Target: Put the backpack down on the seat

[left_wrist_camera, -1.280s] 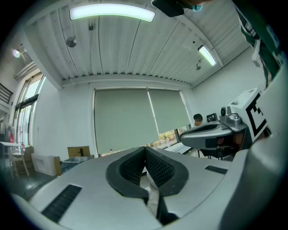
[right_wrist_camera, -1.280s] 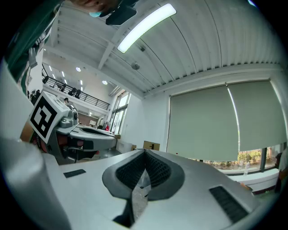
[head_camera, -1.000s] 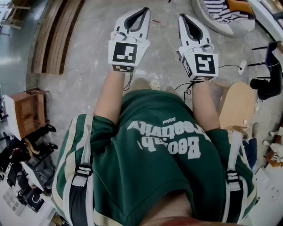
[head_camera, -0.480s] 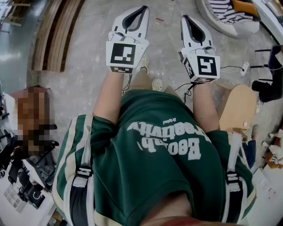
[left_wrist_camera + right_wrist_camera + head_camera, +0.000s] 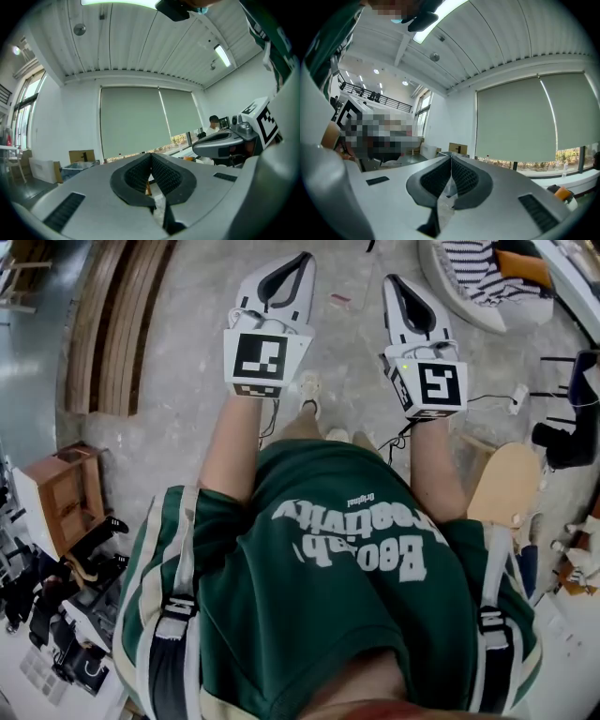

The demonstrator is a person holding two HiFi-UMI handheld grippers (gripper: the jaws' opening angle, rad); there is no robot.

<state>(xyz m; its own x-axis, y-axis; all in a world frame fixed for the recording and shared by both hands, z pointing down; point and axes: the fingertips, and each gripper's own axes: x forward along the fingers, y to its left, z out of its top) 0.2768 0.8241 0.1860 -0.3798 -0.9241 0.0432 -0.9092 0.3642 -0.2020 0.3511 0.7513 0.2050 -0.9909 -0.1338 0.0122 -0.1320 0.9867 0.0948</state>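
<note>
Head view looks steeply down on the person's green shirt (image 5: 328, 577). The backpack (image 5: 175, 606) shows only as two shoulder straps, one over each shoulder. Its body is out of sight, presumably on the back, so it is worn and not yet set down. Beyond the shirt both forearms reach forward side by side, each holding its tool level above the floor (image 5: 187, 418). The left hand-held gripper (image 5: 303, 259) is clenched, its dark ribbed pads meeting at the tip with nothing between them, as the left gripper view shows plainly. The right hand-held gripper (image 5: 390, 280) is clenched and empty too, its pads pressed together in the right gripper view. Neither touches a strap, so the arms seem to be held out of the way in front while the shoulders carry the load. A shoe (image 5: 309, 388) shows on the floor between the forearms. At the right, past the right elbow, lies a wooden seat (image 5: 504, 486), probably where the pack is meant to go, though I cannot be sure. Farther off, a striped cushion (image 5: 473, 263) sits at the top right, planks (image 5: 122, 315) run along the top left, and a small wooden cabinet (image 5: 58, 488) stands at the left edge. To unload, a jaw would have to open and take a strap off a shoulder.
</note>
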